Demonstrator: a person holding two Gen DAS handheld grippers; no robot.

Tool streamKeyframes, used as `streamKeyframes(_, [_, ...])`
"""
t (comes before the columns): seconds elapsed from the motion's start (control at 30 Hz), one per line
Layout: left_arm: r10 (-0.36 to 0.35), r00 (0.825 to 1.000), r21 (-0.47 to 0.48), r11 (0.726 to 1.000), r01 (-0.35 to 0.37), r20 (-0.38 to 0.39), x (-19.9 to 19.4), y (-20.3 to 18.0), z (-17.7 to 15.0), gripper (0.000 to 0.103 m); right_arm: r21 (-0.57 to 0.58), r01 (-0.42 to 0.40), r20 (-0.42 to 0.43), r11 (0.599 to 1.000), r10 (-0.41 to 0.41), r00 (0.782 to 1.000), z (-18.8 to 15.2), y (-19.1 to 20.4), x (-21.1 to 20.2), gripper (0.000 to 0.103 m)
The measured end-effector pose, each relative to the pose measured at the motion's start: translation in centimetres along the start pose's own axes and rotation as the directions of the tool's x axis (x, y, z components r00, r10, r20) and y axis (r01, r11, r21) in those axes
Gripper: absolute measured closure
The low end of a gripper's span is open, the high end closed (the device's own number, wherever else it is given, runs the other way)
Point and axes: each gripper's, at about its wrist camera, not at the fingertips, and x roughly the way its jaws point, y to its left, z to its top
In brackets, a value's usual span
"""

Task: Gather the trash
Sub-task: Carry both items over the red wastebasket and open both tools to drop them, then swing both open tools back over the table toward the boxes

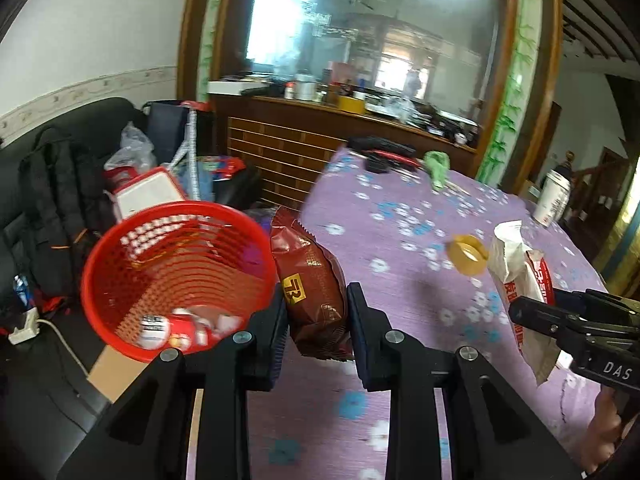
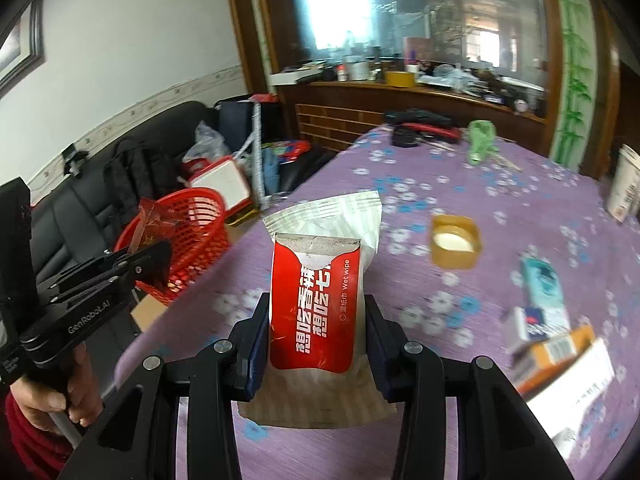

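While the left wrist view blurs slightly, the left gripper (image 1: 316, 320) is clenched on a brown snack packet (image 1: 310, 280) at centre frame. A red basket (image 1: 176, 276) sits at left, holding what may be wrappers, beside the purple flowered table (image 1: 400, 300).

From the right wrist view, the right gripper (image 2: 318, 340) grasps a red and white wet wipe packet (image 2: 316, 304) at centre, above the table; the basket (image 2: 188, 236) lies at middle left.
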Motion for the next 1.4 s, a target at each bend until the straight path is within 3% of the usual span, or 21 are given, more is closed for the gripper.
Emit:
streamKeyframes(0.4, [0.117, 0.993, -0.055, 0.991, -0.119, -0.026, 1.1, 8.8, 1.2, 0.076, -0.064, -0.133, -0.051, 0.989, 0.130, 0.990, 4.7, 7.3, 5.5, 0.057])
streamKeyframes(0.83, [0.153, 0.986, -0.088, 0.984, -0.157, -0.060, 3.9, 12.4, 1.8, 0.075, -0.016, -0.236, -0.138, 0.972, 0.232, 0.963, 9.6, 12.9, 14.4, 0.054])
streamKeyframes(0.9, [0.158, 0.986, -0.086, 0.983, -0.163, -0.061, 4.0, 12.4, 1.8, 0.068, -0.009, -0.245, -0.150, 0.969, 0.241, 0.959, 9.9, 13.3, 15.4, 0.044])
streamKeyframes(0.93, [0.163, 0.985, -0.089, 0.982, -0.168, -0.062, 4.1, 12.5, 1.9, 0.056, 0.003, -0.242, -0.151, 0.970, 0.240, 0.959, 10.1, 13.2, 15.9, 0.043])
streamKeyframes(1.0, [0.171, 0.984, -0.109, 0.978, -0.176, -0.052, 3.9, 12.9, 1.9, 0.048, 0.021, -0.244, -0.143, 0.970, 0.245, 0.959, 10.1, 12.7, 15.8, 0.043])
streamKeyframes(1.17, [0.150, 0.988, -0.121, 0.981, -0.154, -0.042, 3.2, 12.6, 1.9, 0.048, 0.039, -0.240, -0.113, 0.970, 0.243, 0.963, 8.7, 10.4, 13.2, 0.043])
streamKeyframes(1.4, [0.060, 0.998, -0.074, 0.995, -0.062, -0.023, 2.1, 7.5, 0.9, 0.042, 0.090, -0.161, -0.104, 0.983, 0.170, 0.980, 3.6, 5.2, 8.1, 0.043])
